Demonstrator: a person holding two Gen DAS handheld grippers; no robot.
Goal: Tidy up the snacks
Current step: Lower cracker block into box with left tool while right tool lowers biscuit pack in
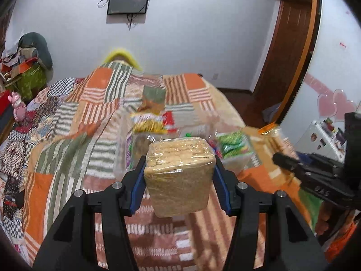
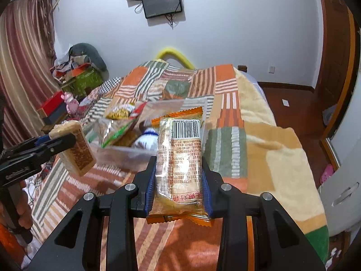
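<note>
My left gripper (image 1: 179, 169) is shut on a clear-wrapped block of tan crackers (image 1: 179, 176) and holds it above the bed; the block also shows in the right wrist view (image 2: 74, 149). My right gripper (image 2: 179, 169) is shut on an orange-edged snack packet with a barcode (image 2: 180, 158), held upright above the bed. Ahead of both stands a clear plastic box (image 2: 126, 153) holding several snack bags, among them a yellow noodle pack (image 1: 149, 125) and a green bag (image 1: 232, 143). The right gripper's body shows at the right of the left wrist view (image 1: 311, 174).
The bed has a patchwork quilt (image 1: 67, 124) and a beige blanket (image 2: 282, 158). A pile of boxes and clothes (image 2: 76, 72) stands at the left by a striped curtain. A white cabinet (image 2: 343, 180) and a wooden floor lie at the right.
</note>
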